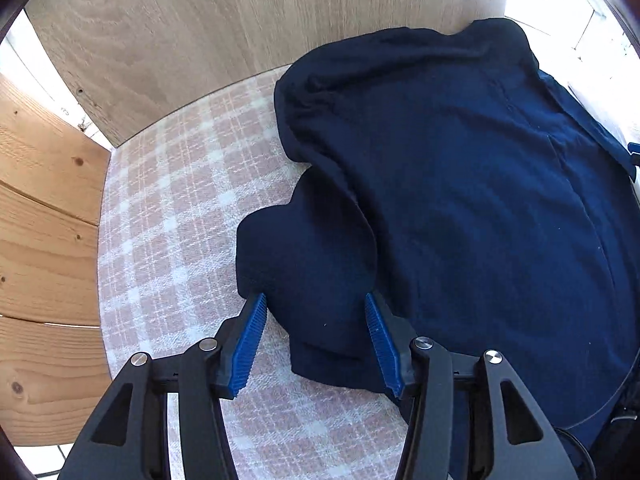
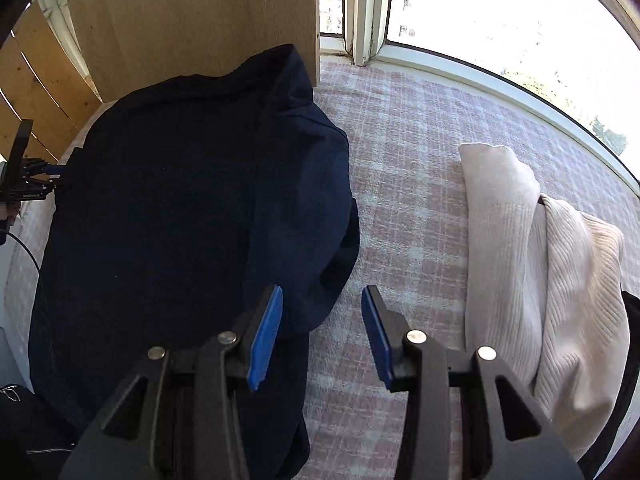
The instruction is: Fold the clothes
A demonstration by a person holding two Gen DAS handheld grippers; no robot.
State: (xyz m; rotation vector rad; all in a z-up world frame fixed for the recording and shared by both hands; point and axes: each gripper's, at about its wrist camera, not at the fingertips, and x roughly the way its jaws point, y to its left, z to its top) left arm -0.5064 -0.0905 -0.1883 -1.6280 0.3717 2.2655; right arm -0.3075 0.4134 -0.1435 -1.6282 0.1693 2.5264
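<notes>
A navy blue garment (image 1: 460, 168) lies spread on the pink checked cloth (image 1: 176, 216). It also shows in the right wrist view (image 2: 172, 208). My left gripper (image 1: 314, 304) is open, its blue pads either side of a bunched sleeve (image 1: 308, 264) at the garment's left edge. My right gripper (image 2: 320, 300) is open and empty, over the garment's right edge, with its right finger above the checked cloth (image 2: 404, 168). The left gripper shows small at the far left of the right wrist view (image 2: 48, 170).
A folded cream ribbed garment (image 2: 532, 272) lies to the right on the cloth. A wooden panel (image 1: 240, 20) stands behind the navy garment. Wooden slats (image 1: 44, 216) stand at the left. A window frame (image 2: 472, 68) runs along the back right.
</notes>
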